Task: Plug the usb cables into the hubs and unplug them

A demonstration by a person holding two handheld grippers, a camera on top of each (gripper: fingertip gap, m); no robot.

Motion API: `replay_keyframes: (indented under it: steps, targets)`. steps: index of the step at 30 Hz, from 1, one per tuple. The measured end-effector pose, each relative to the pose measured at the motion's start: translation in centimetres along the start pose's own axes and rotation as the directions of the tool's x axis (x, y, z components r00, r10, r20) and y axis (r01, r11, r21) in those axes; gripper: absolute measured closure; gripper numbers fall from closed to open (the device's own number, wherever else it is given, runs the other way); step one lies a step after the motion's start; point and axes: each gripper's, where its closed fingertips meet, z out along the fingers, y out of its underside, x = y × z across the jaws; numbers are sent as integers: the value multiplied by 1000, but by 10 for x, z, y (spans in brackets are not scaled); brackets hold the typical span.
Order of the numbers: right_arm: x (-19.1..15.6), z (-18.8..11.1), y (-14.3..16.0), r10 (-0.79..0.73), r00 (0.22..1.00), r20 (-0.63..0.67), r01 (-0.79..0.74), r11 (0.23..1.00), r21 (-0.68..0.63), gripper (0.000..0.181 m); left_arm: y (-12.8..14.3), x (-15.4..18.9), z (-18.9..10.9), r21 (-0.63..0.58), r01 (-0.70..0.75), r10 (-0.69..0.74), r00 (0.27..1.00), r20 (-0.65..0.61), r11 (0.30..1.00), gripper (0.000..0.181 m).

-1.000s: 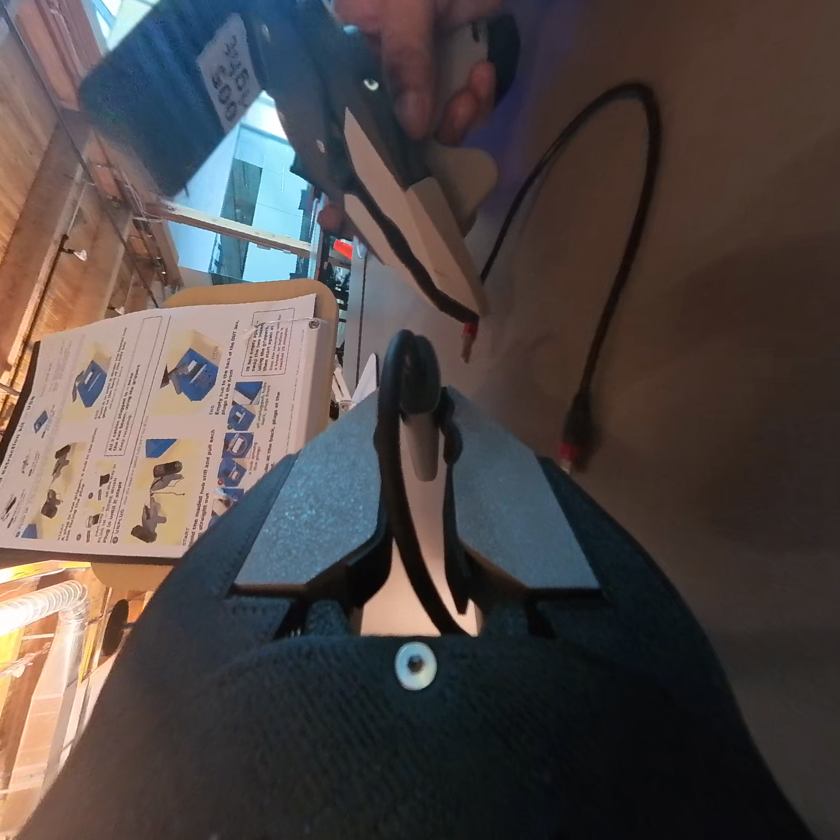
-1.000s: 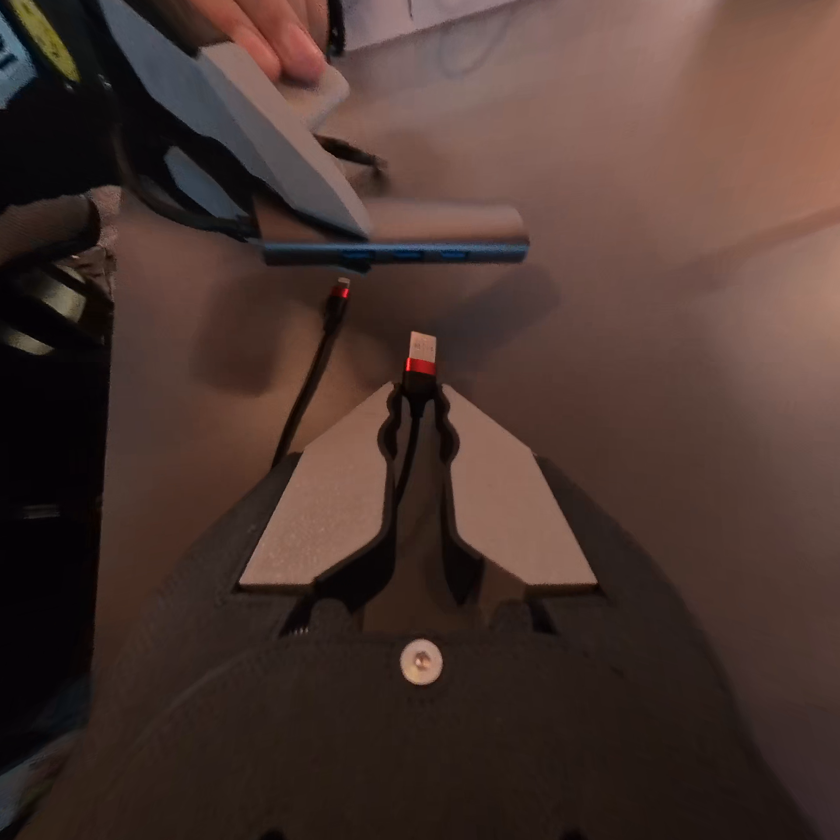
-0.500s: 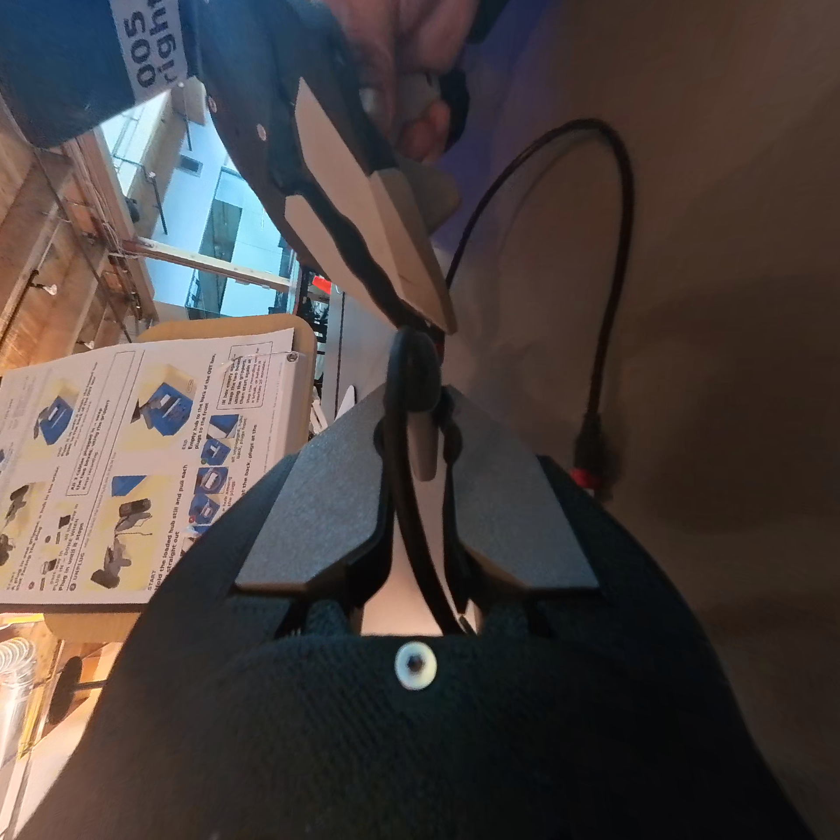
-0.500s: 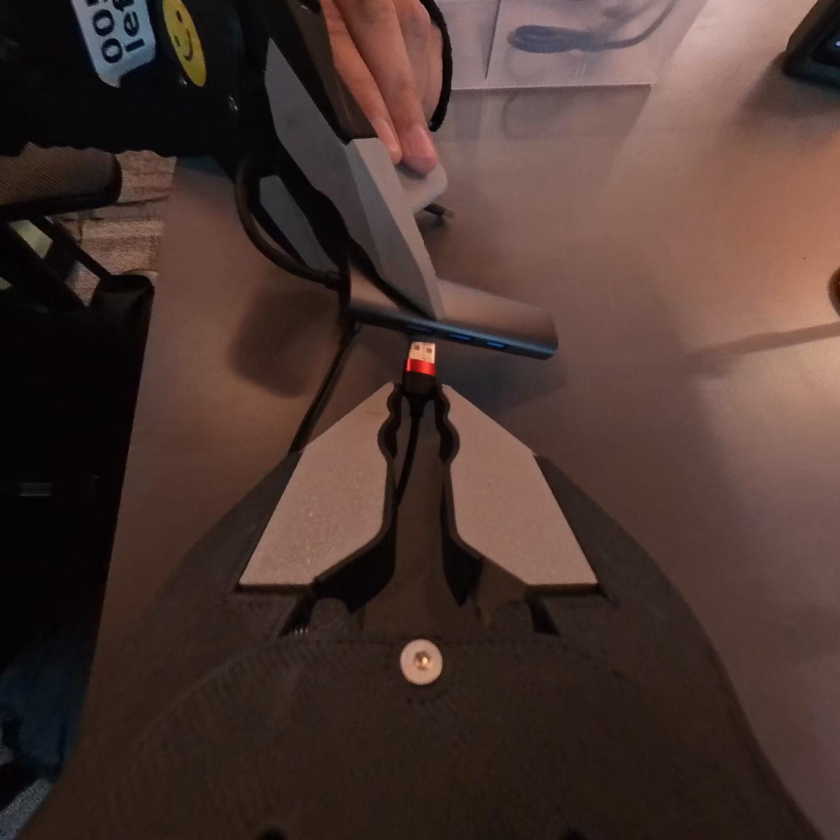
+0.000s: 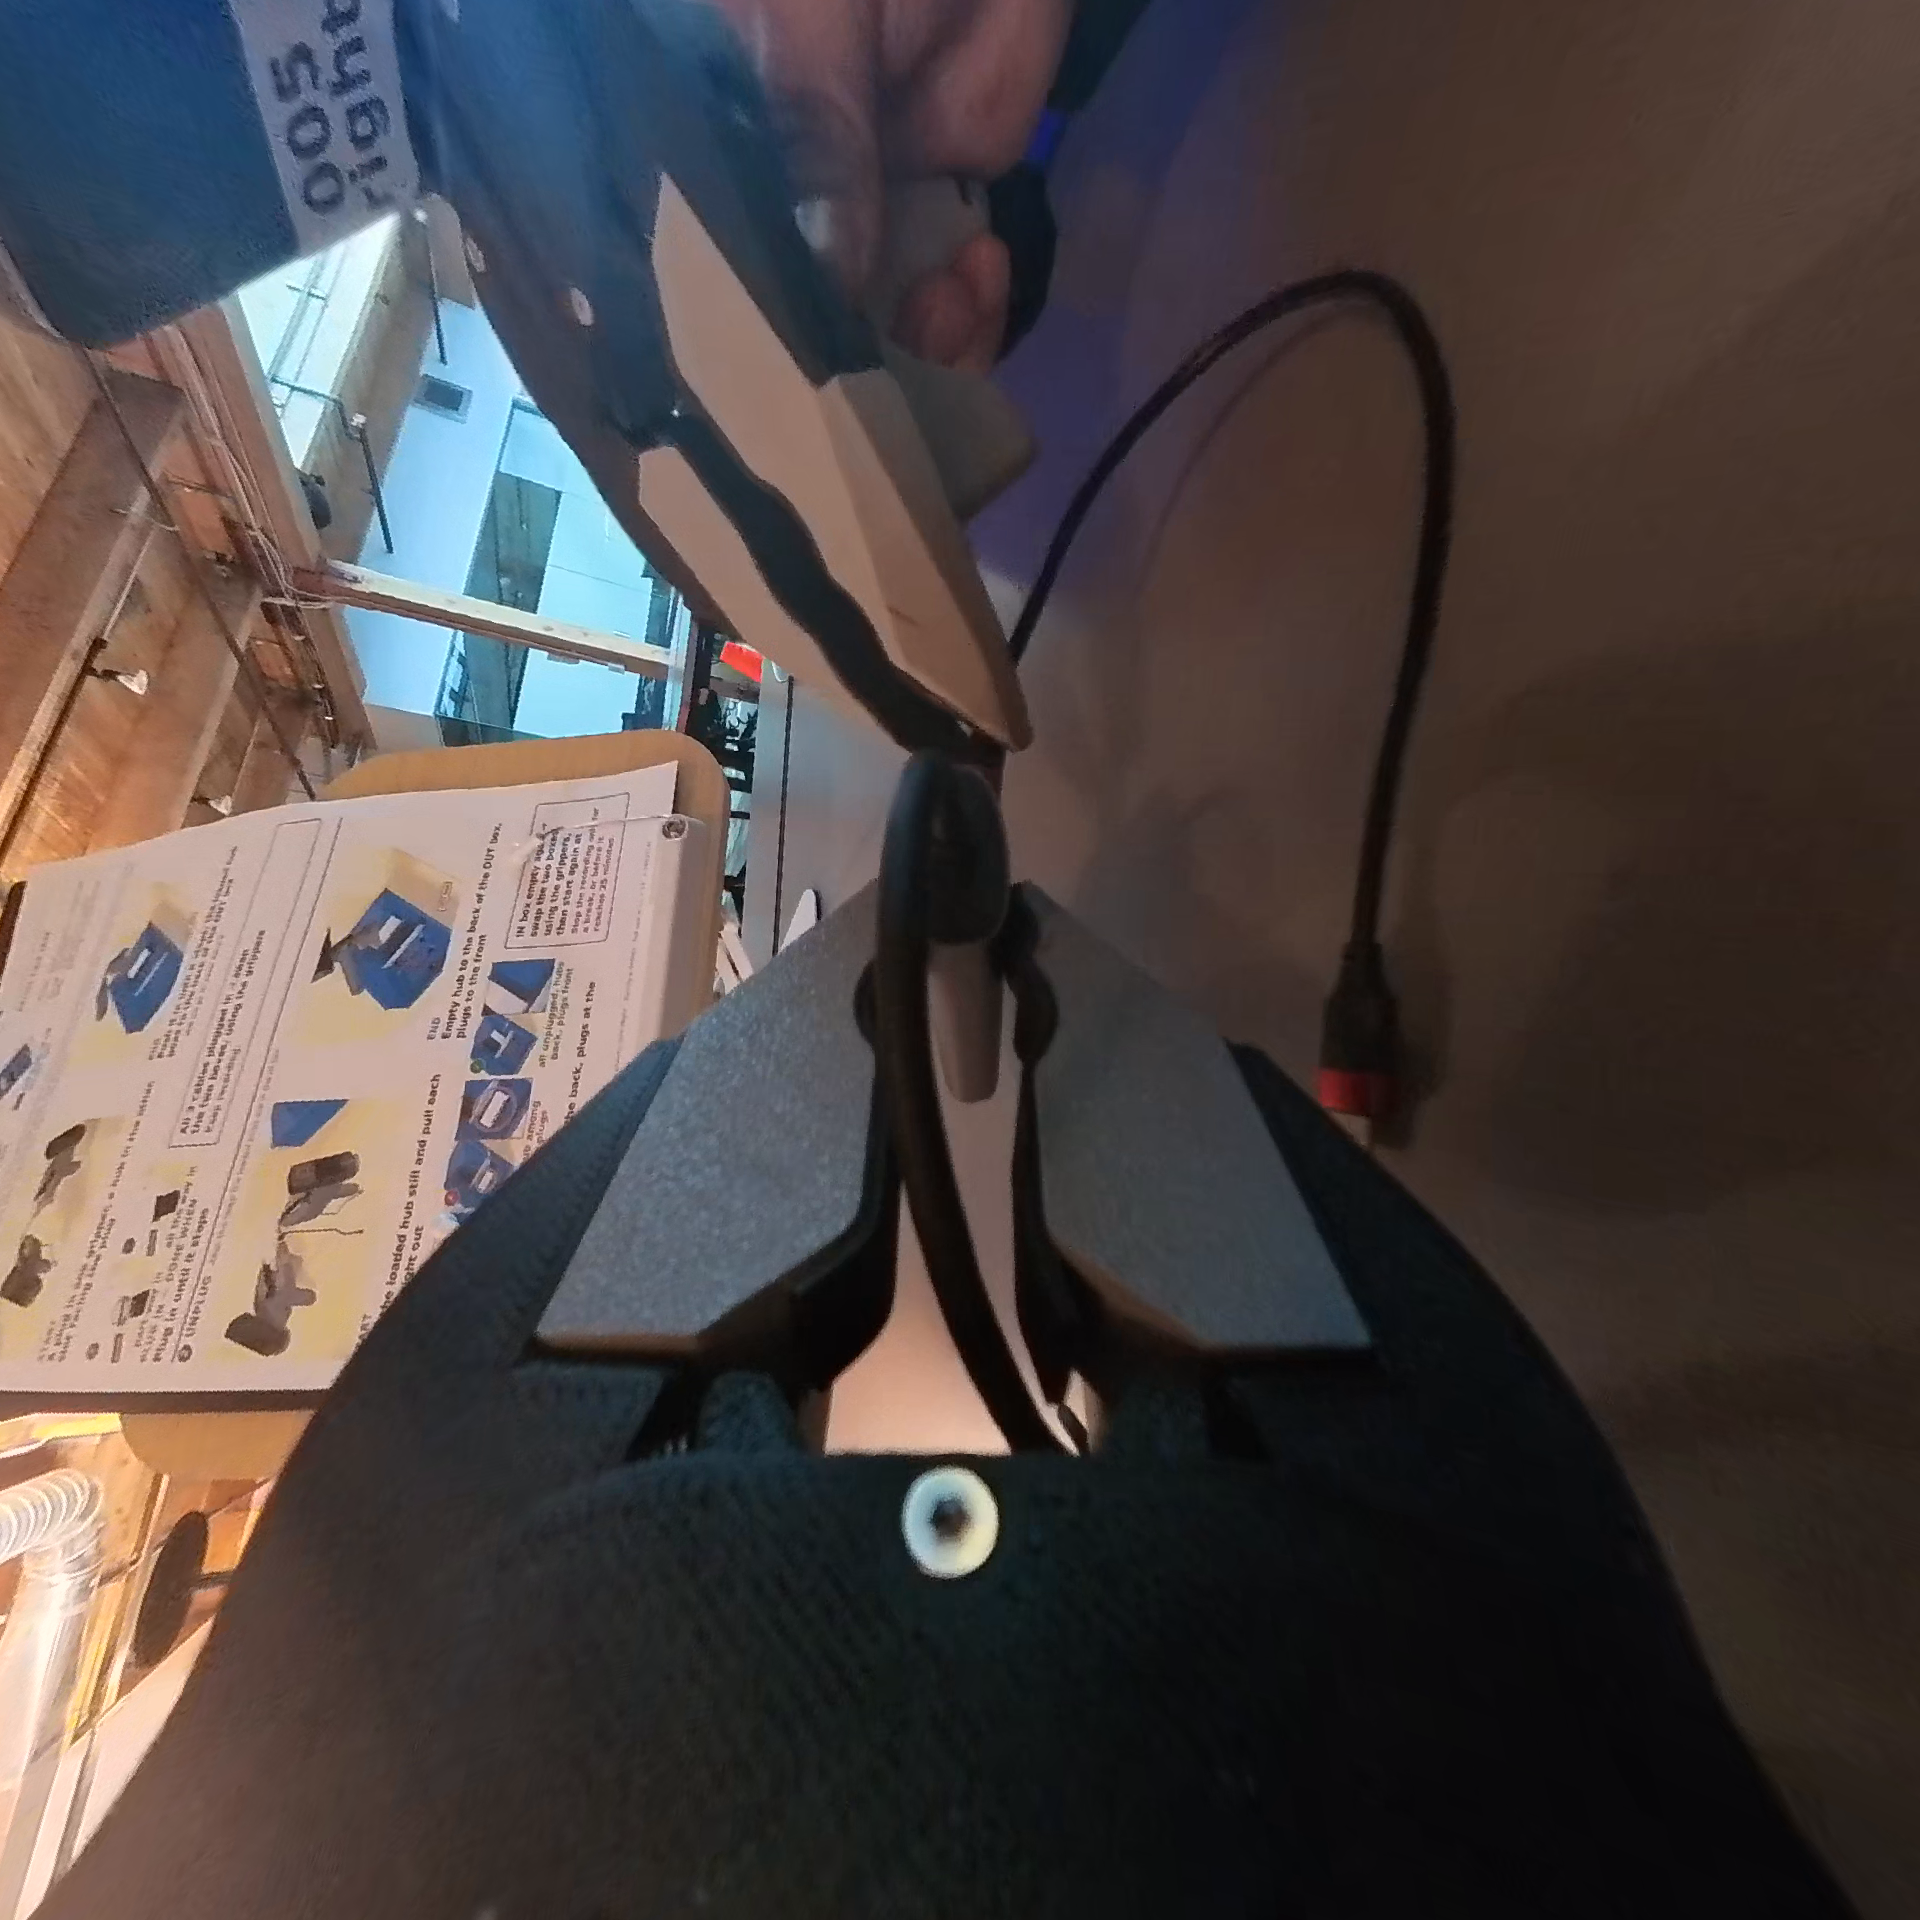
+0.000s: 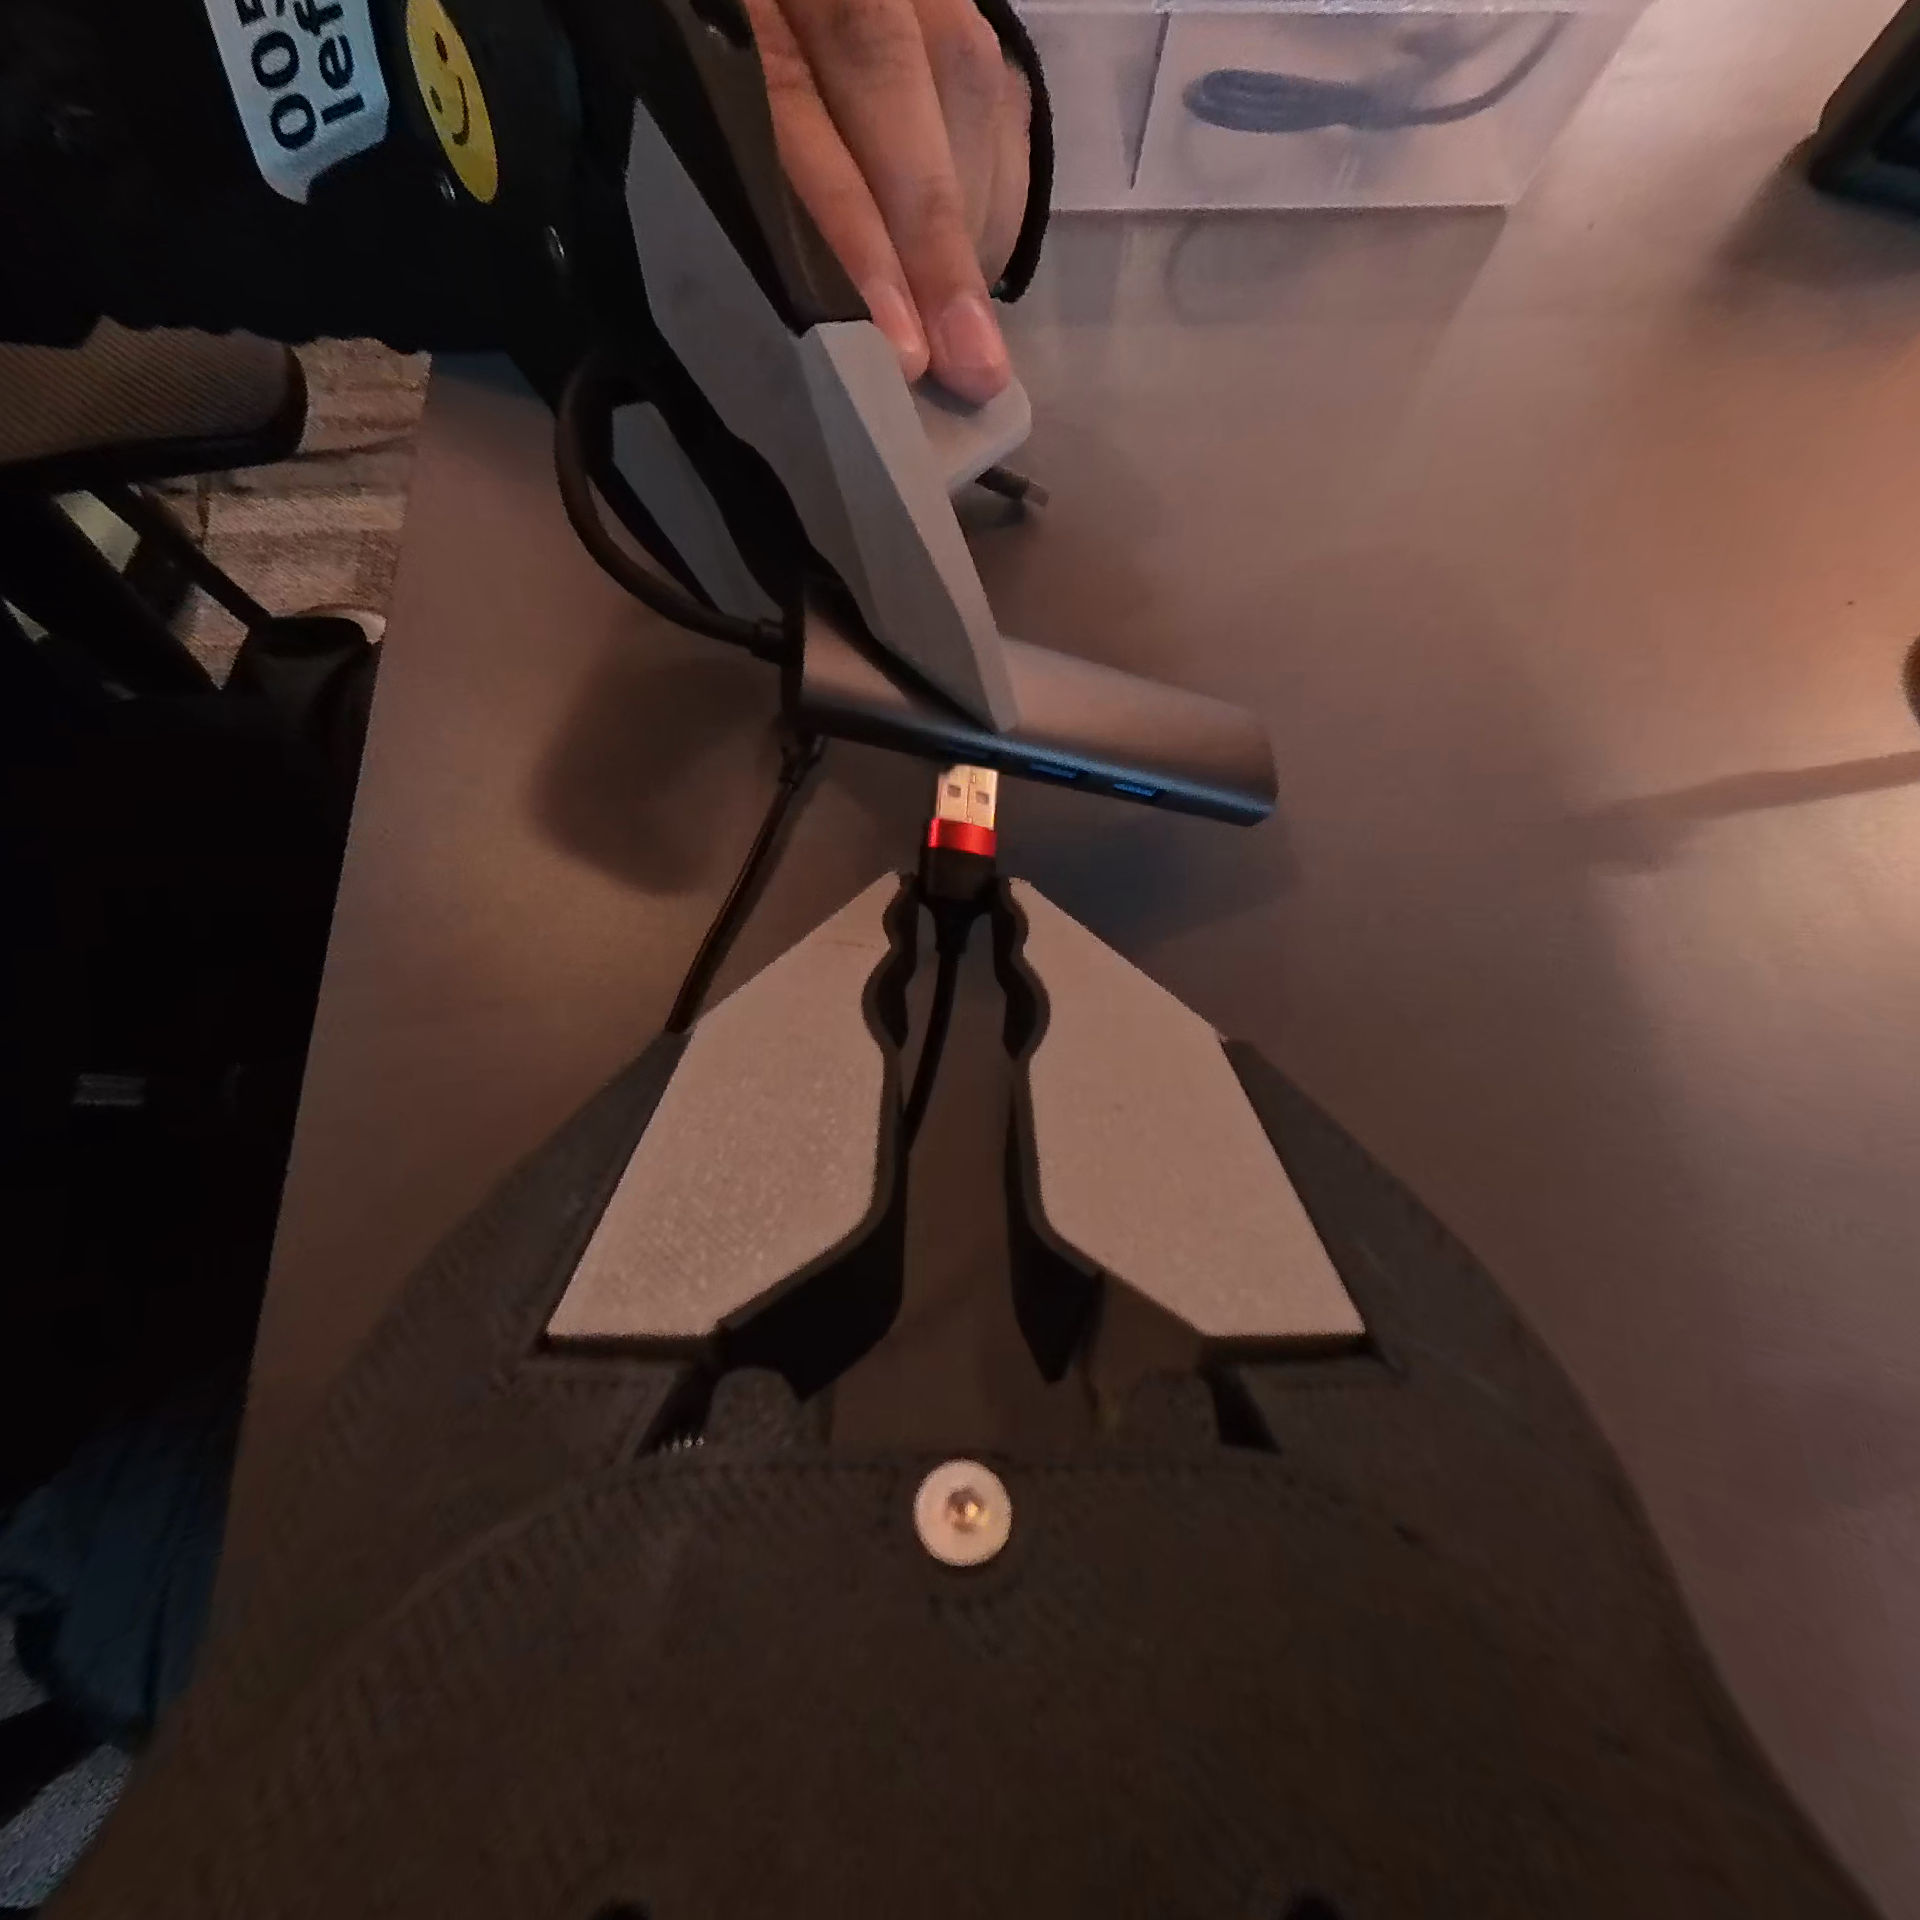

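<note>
My left gripper (image 5: 951, 914) is shut on a slim dark grey hub (image 5: 966, 1023), seen edge-on, with the hub's black lead (image 5: 914, 1143) looping between the fingers. In the right wrist view the hub (image 6: 1143, 727) is held above the table, tilted, its blue ports facing me, with the left gripper (image 6: 971, 722) clamped near its left end. My right gripper (image 6: 951, 883) is shut on a USB plug (image 6: 964, 821) with a red collar. The plug's metal tip is at the hub's leftmost port; I cannot tell whether it is inside. The right gripper also shows in the left wrist view (image 5: 987, 727).
A second black USB cable with a red collar (image 5: 1356, 1049) lies on the brown table (image 6: 1455, 935). An illustrated instruction sheet (image 5: 312, 1039) stands at the left. A clear box holding a cable (image 6: 1330, 104) stands at the back. A person's hands hold both grippers. Both grippers' tips are close together, under 4 cm apart.
The hub and the plug have come together. The plug was well short of the hub a second ago and is now at its leftmost port. The hub has tilted.
</note>
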Motion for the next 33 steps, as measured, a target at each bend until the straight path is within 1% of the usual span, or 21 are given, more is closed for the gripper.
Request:
replay_keyframes:
  steps: [7,23,28,31,33]
  targets:
    - [-2,-4,-4,1,1000,22,-1,1000,29,170,-2,-1,-1,14,8,-8,1000,-1,1000,166]
    - [-5,-3,-2,-20,999,31,19,1000,23,170,-4,3,0,21,6,-6,1000,-16,1000,166]
    - [-10,-5,-3,7,995,103,-11,999,35,170,-12,5,-1,37,12,-11,999,-33,999,166]
    - [-11,-6,-2,35,990,138,-41,998,41,170,-12,8,0,-3,-7,7,999,-32,1000,166]
    - [-12,-7,-2,39,986,161,-47,998,50,170,-14,13,1,6,13,-13,998,-62,1000,166]
